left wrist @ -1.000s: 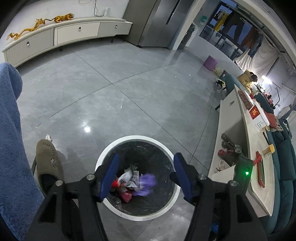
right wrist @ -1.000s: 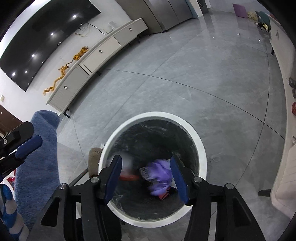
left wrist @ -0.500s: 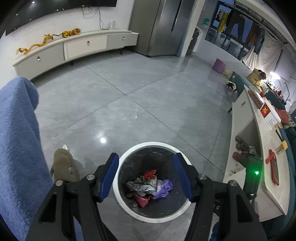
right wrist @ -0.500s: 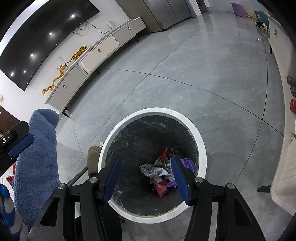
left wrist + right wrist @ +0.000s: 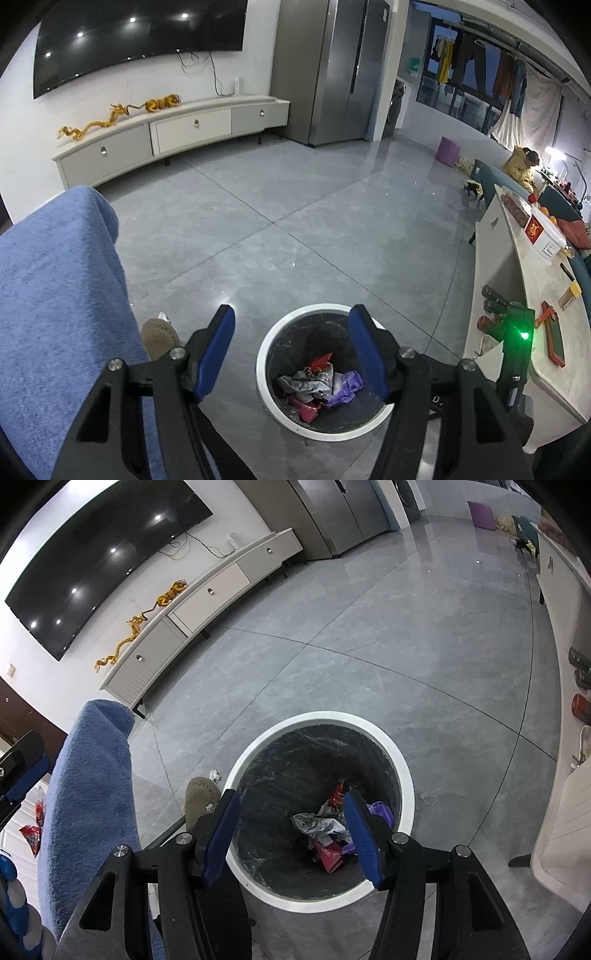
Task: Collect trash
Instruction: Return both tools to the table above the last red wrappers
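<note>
Right wrist view: my right gripper [image 5: 291,830] and left gripper [image 5: 291,350] hang spread and empty above the bin [image 5: 402,764], wrappers [image 5: 325,827] lying inside, drop apparently finished.

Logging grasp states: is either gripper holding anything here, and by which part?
Nothing is held. The left gripper and right gripper are both open and empty above the trash bin.

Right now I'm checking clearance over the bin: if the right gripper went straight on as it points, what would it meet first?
Probably the crumpled wrappers in the trash bin. The open right gripper points into its mouth; depth is unclear.
</note>
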